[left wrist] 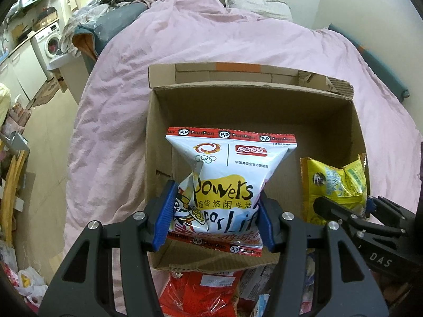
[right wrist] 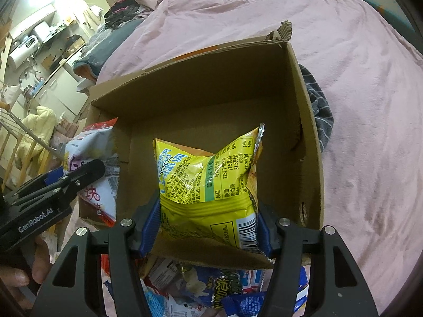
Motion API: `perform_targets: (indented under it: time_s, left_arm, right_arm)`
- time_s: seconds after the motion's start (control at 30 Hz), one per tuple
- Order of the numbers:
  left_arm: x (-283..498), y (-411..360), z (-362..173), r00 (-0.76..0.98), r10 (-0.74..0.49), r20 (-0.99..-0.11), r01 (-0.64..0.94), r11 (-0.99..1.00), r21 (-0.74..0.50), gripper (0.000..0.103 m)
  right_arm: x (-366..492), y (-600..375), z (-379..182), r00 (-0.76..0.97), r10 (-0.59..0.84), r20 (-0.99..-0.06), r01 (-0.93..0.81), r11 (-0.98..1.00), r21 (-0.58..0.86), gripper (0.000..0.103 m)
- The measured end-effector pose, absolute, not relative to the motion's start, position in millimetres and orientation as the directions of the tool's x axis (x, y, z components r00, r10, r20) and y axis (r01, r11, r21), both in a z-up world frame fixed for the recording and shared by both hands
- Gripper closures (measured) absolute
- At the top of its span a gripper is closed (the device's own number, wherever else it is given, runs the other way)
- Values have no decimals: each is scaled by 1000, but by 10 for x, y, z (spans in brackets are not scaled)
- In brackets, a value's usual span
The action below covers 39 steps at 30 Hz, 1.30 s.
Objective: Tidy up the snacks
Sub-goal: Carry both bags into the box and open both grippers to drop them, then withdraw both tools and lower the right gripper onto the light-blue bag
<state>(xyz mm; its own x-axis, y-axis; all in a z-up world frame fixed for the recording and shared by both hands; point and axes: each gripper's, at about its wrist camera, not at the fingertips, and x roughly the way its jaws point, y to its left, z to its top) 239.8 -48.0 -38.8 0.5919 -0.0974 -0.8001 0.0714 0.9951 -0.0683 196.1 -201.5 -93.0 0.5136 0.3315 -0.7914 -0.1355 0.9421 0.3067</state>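
Nearest to you, loose snack packets (right wrist: 201, 288) are lying in a heap on the bed, just short of the cardboard box (left wrist: 253, 105), and they appear to be the stock you are working through. Your left gripper (left wrist: 214, 222) is pinching the white snack bag (left wrist: 227, 185) across its lower half, blue pads pressing in from both sides so the bag is crumpling at the waist; it is hanging over the near left part of the box. Your right gripper (right wrist: 206, 227) is likewise clamping the yellow snack bag (right wrist: 208, 185) at its lower end, over the near right part of the box interior. Holding each bag low is letting the top tip forward into the box, which suits placing them side by side. Neither bag is resting on the box floor yet, by my judgement. Beyond the box, the pink duvet (left wrist: 185, 39) is covering the bed, and a striped cloth (right wrist: 320, 113) is lying against the box's right wall.
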Motion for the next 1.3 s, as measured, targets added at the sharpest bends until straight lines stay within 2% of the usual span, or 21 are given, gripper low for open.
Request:
perform_targets:
  time_s: [0.27,0.33,0.4,0.53,0.6,0.63,1.3]
  left_arm:
    - [2369,-473,-385,589,-106,-801,80,994,-72,48]
    - [2360,-453,-383,593,-99,-799,73,995,-70,27]
    - [2352,-425,-372,600,-96,-794,56,995,-78,19]
    - [2359,-387,-344,599,-109,-793,50,994,-99,19]
    - [2355,-379,-334,607,-106,-788,46,994,-98,19]
    - [2349,-379,-330,611,-103,-785,46,994,-95,19]
    - [2085,-392,-211,657,-118,-745,99,993,-70,19]
  right_arm:
    - [1986,-1996,-957,502,335,-798,-138,941,308,39]
    - [1992,-1990,-955,501,340,-796,-140,939,313,38]
    - [2001,-2000,-967,498,348,-794,-135,936,326,38]
    - [2023,-2014,-979,497,354,-793,-129,933,335,33]
    - [2020,-2044,-961,509,358,-783,-130,931,342,15]
    - [2016,-2058,-943,517,356,-778,-128,931,342,13]
    - [1845,-2141,-690,589,337,-735,-111,934,340,12]
